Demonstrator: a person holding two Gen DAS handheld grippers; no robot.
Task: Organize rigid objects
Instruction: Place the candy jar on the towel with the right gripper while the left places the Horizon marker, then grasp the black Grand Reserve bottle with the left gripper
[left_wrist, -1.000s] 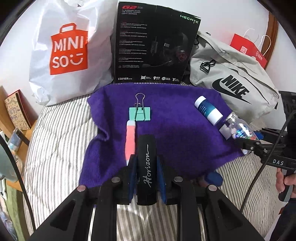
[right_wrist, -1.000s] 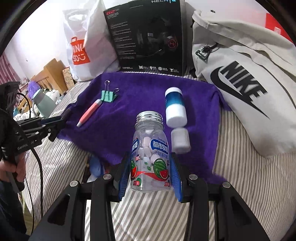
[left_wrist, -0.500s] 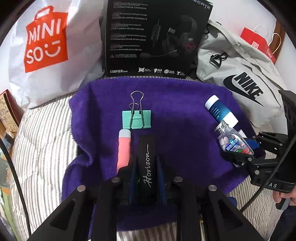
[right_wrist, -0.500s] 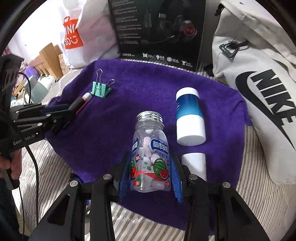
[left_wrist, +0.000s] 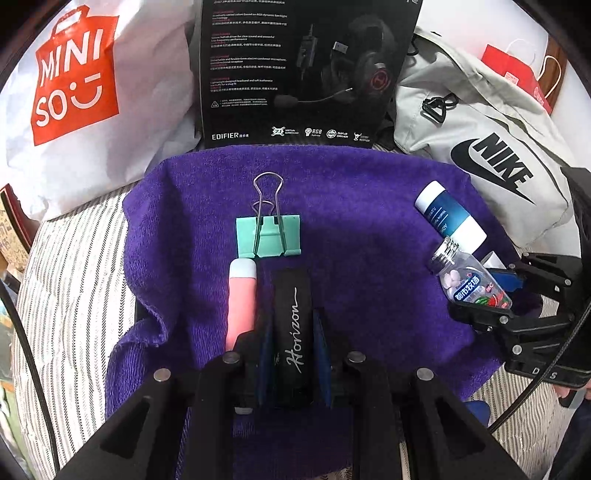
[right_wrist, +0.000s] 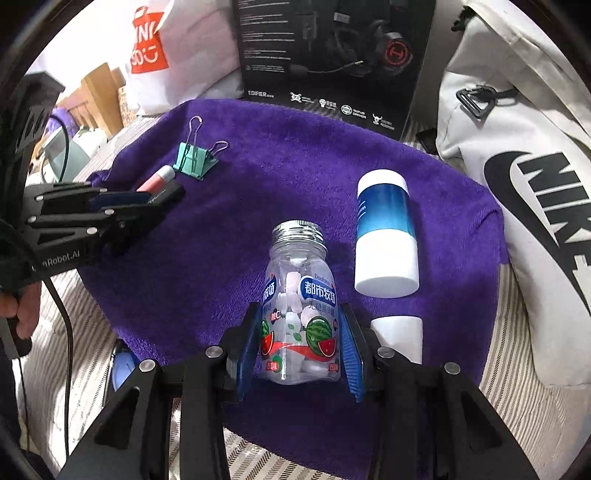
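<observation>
Both hands have come down closer over the purple towel (left_wrist: 369, 229) since a second ago. The left gripper (left_wrist: 291, 332) has its fingers clamped on a black case (left_wrist: 291, 317), beside the pink tube (left_wrist: 242, 299). The right gripper (right_wrist: 301, 343) fingers squeeze the candy bottle (right_wrist: 299, 306), near the blue bottle (right_wrist: 384, 236).

left gripper (left_wrist: 291, 343) and right gripper (right_wrist: 301, 343) lowered, nearer purple towel (left_wrist: 369, 258)

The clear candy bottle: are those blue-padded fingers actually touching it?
Touching. In the right wrist view, the right gripper has both blue fingers pressed flat against the sides of the candy bottle, with no gap on either side.
</observation>
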